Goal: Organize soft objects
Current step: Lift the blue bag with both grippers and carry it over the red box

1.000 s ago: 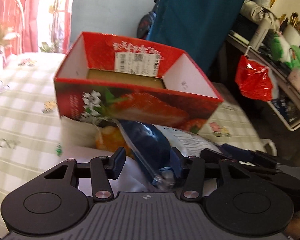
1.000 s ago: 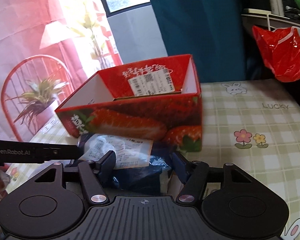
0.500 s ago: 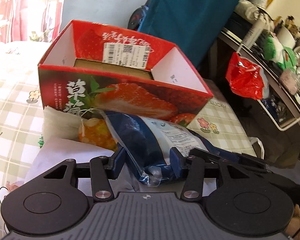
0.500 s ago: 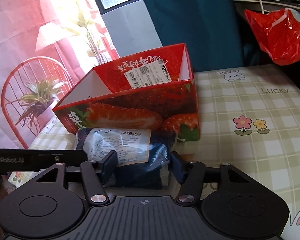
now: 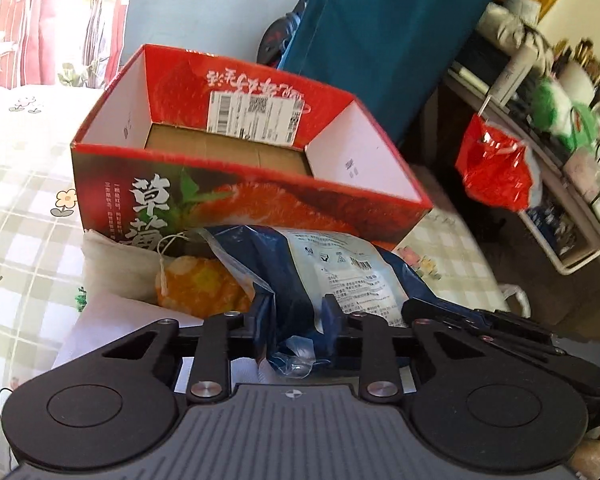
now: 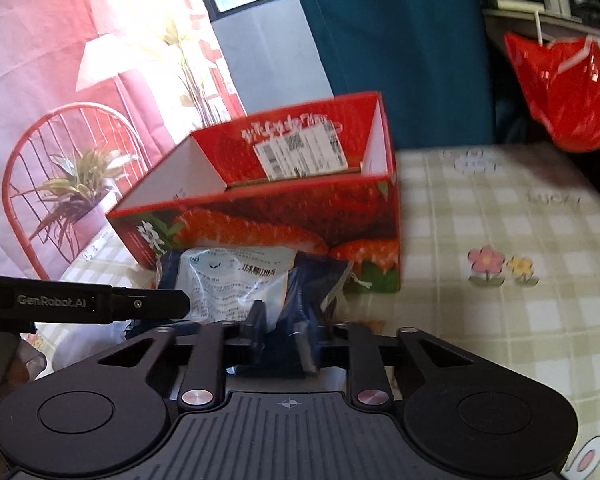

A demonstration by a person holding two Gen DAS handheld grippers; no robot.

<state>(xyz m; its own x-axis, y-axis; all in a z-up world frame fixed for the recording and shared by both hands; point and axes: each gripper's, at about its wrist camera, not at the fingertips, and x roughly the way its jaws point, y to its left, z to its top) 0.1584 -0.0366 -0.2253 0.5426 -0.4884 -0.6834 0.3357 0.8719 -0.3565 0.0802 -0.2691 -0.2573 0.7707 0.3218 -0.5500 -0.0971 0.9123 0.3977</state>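
Note:
A soft blue plastic package with a white label (image 5: 340, 268) lies in front of an open red strawberry-print box (image 5: 252, 184). My left gripper (image 5: 296, 312) is shut on the package's near end. My right gripper (image 6: 282, 326) is shut on its other end, and the package (image 6: 236, 280) shows there too, in front of the box (image 6: 268, 216). An orange-yellow soft item (image 5: 200, 288) and a white cloth pouch (image 5: 116, 264) lie left of the package, against the box. The left gripper's arm (image 6: 80, 304) shows at left in the right wrist view.
The table has a green-checked cloth with flower prints (image 6: 500, 264). A red plastic bag (image 5: 496, 168) hangs from a cluttered shelf on the right. A teal curtain (image 5: 380, 40) hangs behind the box. A red chair with a potted plant (image 6: 68, 188) stands at left.
Both grippers have closed tighter on the blue package. Both cameras have risen, so more of the inside of the box shows.

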